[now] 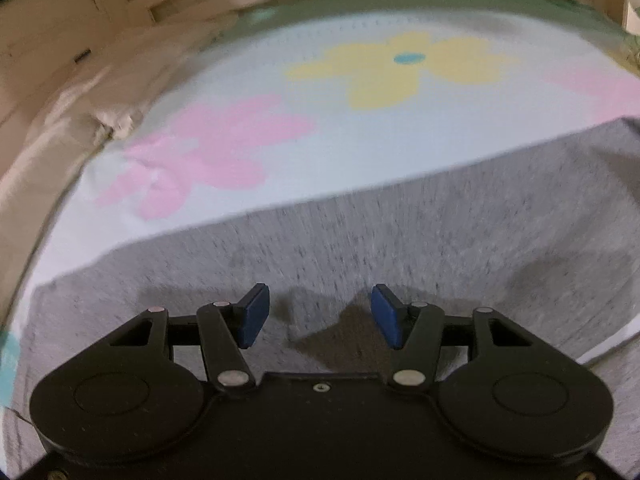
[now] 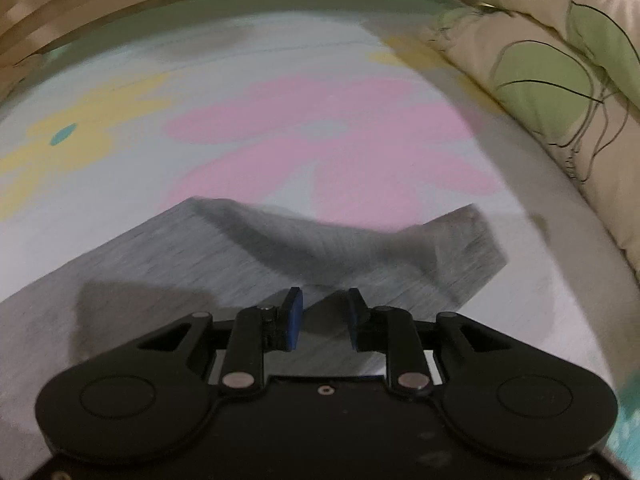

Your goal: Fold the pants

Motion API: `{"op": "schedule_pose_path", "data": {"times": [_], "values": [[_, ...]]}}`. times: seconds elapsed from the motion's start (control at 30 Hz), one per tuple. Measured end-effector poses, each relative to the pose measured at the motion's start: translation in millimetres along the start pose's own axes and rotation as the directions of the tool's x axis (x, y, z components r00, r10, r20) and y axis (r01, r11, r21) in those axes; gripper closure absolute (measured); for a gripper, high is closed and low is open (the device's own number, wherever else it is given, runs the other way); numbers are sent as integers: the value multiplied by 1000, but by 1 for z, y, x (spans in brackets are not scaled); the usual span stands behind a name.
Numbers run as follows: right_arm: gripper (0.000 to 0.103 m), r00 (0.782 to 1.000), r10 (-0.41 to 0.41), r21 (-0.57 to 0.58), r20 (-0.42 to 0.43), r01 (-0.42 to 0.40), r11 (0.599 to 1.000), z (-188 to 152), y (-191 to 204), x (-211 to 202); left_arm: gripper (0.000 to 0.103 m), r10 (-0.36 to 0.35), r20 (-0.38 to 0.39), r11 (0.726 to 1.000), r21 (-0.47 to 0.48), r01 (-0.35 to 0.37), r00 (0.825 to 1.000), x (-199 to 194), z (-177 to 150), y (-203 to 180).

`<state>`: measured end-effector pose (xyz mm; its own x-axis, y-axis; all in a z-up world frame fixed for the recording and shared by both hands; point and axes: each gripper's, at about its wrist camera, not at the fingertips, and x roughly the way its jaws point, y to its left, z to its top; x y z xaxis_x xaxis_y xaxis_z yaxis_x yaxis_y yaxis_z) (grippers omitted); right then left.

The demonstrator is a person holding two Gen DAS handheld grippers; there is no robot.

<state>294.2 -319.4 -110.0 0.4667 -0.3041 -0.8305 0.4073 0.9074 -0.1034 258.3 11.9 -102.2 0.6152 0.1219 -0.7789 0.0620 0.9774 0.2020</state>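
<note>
Grey heathered pants [image 1: 400, 240] lie spread flat on a pale blue bedsheet [image 1: 360, 140] printed with pink and yellow flowers. My left gripper [image 1: 320, 300] hovers just above the grey cloth with its blue pads wide apart and nothing between them; its shadow falls on the fabric below. In the right wrist view the pants [image 2: 200, 248] end in a rumpled edge, with one corner [image 2: 472, 240] lying to the right. My right gripper [image 2: 324, 300] hangs over this cloth near that edge. Its pads stand a narrow gap apart, and I see no fabric pinched between them.
A wooden bed frame [image 1: 120, 20] curves around the far side of the mattress. A cream quilt with green leaf prints [image 2: 560, 60] is bunched along the right side of the sheet [image 2: 320, 60]. Both views are motion-blurred.
</note>
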Motion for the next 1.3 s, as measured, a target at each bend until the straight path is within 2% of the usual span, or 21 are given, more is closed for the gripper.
{"op": "schedule_pose_path", "data": {"times": [0.07,0.27,0.43,0.5,0.57,0.77,0.97,1.03,1.13,1.17,1.2,1.3], "values": [[80,1000,-15,32,-3,15,999,8,-8,7,38,14,32,1000,-14,-14,999,2,-7,-1],[74,1000,-13,54,-2,13,998,27,-20,7,38,53,121,997,57,-60,991,0,-19,-12],[71,991,137,173,-12,-133,976,44,-10,0,38,61,120,998,19,-64,991,0,-18,-12],[70,985,171,220,-4,-166,961,47,6,1,38,57,110,998,11,-59,992,2,-14,-12],[70,983,185,218,-17,-177,960,52,27,4,38,45,100,999,1,-46,994,3,-12,-9],[70,990,139,156,-34,-133,979,56,104,5,37,25,95,1000,1,-25,995,5,-10,-3],[70,993,80,150,-85,-67,986,55,141,21,38,22,102,999,24,-25,995,2,-7,-4],[70,995,59,140,-78,-48,989,56,146,23,38,19,105,1000,20,-21,994,1,-7,-3],[78,994,39,90,-104,-29,996,53,151,19,38,25,118,1000,6,-26,993,-1,-4,2],[94,993,44,82,-108,-35,996,52,151,17,38,29,124,1000,3,-30,992,-1,-2,3],[100,992,58,91,-112,-48,995,52,148,15,38,33,128,999,0,-33,991,-2,0,5],[102,986,118,141,-119,-101,985,47,132,5,38,41,142,999,-24,-38,989,-5,8,13]]}}
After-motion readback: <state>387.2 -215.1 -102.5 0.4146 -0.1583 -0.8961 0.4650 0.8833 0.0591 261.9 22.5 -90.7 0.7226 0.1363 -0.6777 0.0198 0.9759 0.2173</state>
